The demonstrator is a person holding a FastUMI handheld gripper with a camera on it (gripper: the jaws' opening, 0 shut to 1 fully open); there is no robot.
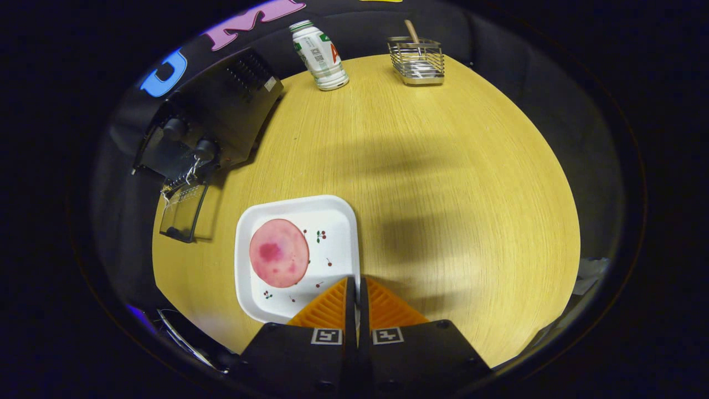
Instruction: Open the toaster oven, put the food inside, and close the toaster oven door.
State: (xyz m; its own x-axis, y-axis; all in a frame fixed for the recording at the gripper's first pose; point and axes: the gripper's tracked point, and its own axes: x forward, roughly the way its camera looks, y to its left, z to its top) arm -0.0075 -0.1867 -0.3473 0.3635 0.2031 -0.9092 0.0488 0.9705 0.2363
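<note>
1. The toaster oven (213, 119), a black box with two round knobs, is seen at ten o'clock from the fingers, at the table's far left edge, with its glass door (183, 212) dropped open onto the table.
2. The food (278, 252), a flat pink disc with a darker blotch, is laid on a white square plate (332, 219) with rounded corners and small cherry prints, just ahead of the fingers at eleven o'clock.
3. The plate's right rim is clamped between the ribbed, wedge-shaped fingers of the gripper (356, 285), which are closed on it.
4. A round, wood-grained yellow table (443, 194) is spread beneath.
5. At twelve o'clock a white plastic bottle (319, 55) is stood; at one o'clock, a wire basket (416, 61) holding a wooden handle.
</note>
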